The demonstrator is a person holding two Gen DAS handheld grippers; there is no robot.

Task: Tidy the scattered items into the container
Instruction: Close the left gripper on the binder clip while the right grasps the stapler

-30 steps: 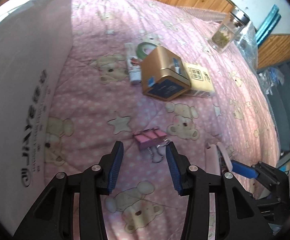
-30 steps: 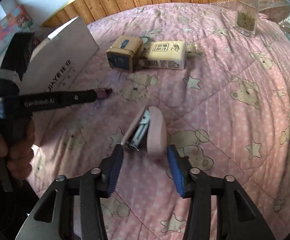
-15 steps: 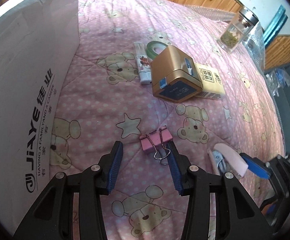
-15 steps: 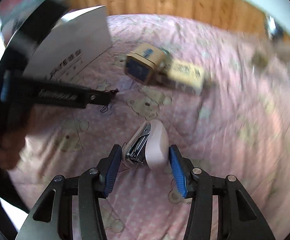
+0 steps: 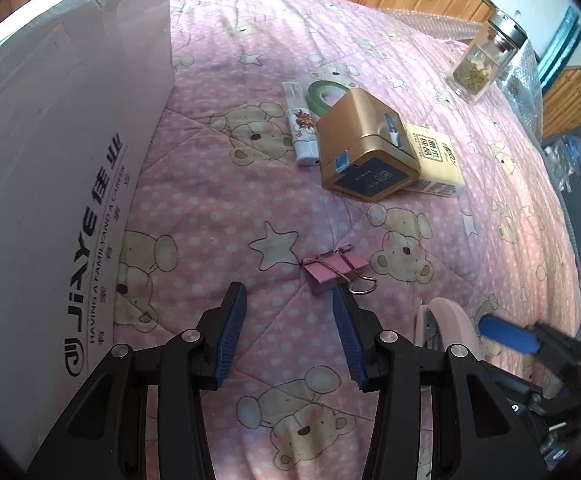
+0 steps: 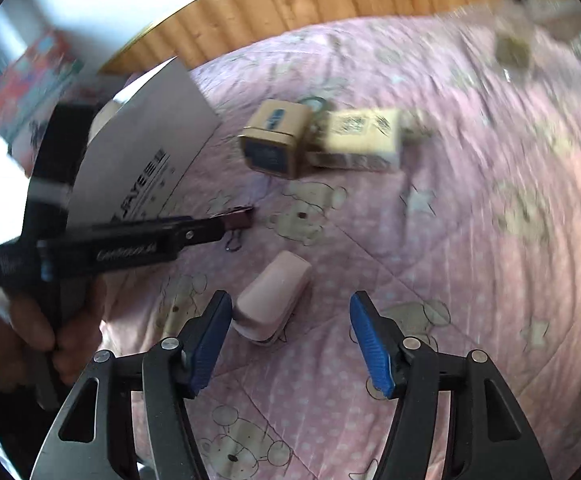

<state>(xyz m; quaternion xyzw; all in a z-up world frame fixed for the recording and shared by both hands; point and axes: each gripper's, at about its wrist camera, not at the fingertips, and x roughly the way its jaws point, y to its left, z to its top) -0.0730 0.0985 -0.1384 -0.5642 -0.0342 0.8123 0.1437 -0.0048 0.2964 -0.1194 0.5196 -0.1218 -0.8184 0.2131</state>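
Observation:
A white cardboard box [image 5: 62, 168] stands at the left on the pink bear quilt. A pink binder clip [image 5: 332, 272] lies just ahead of my open left gripper [image 5: 288, 312], by its right fingertip. A pink stapler [image 6: 272, 294] lies flat between the fingers of my open right gripper [image 6: 290, 320], close to the left finger; it also shows in the left wrist view [image 5: 448, 326]. A gold box [image 5: 364, 160], a cream carton [image 5: 434, 160], a white tube [image 5: 300, 128] and a green tape roll [image 5: 324, 94] lie together further off.
A glass jar [image 5: 484, 62] with dried leaves stands at the far right of the bed. Wooden panelling runs behind the bed. The bed's edge drops away on the right. The left gripper's body [image 6: 102, 248] and the hand holding it cross the right wrist view.
My right gripper has opened wide and the stapler now lies flat on the quilt. My left gripper has shifted left, so the binder clip sits off its right fingertip.

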